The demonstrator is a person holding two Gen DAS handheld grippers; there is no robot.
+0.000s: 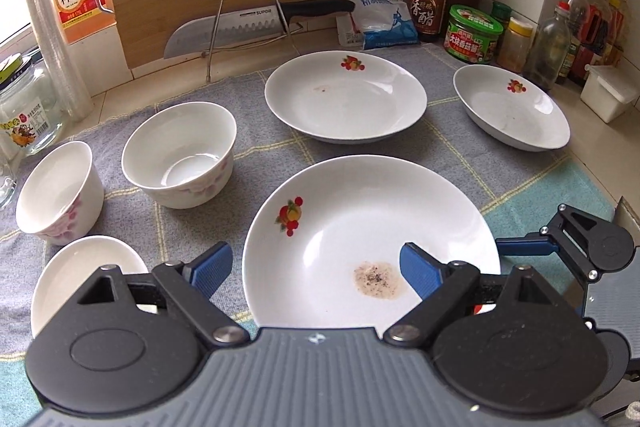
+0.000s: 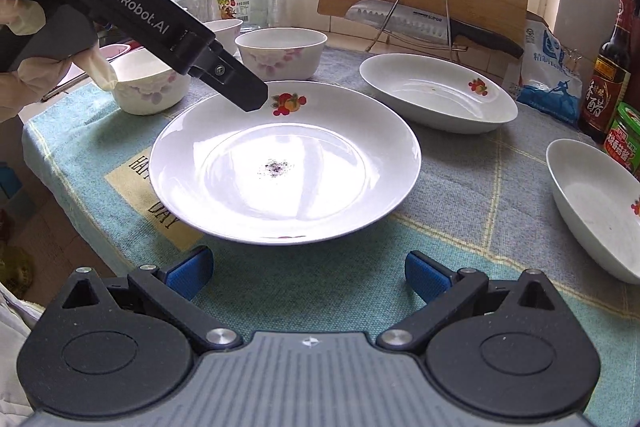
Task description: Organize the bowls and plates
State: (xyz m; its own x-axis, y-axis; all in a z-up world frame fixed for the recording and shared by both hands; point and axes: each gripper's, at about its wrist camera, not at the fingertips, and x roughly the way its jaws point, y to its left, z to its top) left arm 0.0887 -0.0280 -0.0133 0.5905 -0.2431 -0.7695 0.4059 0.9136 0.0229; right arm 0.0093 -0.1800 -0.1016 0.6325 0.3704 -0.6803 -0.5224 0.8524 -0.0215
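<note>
Nothing is stacking yet — three plates and seemingly three bowls are lying apart on the worktop. Left gripper fingers are gaping empty over the near plate; right gripper at its six o'clock, likewise.

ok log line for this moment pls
left gripper: open, over near plate | right gripper: open, short of plate | held: nothing | plates and bowls unstacked

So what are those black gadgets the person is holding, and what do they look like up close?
They are handheld grippers. Each, like the right gripper, has a ribbed grey body, black arms with round hubs and silver pivot pins, and two fingers tipped with textured blue pads. Seen from the side, the left gripper is a long black body printed "GenRobot.AI" in white. The hand on it wears a pale, cream-coloured glove.
</note>
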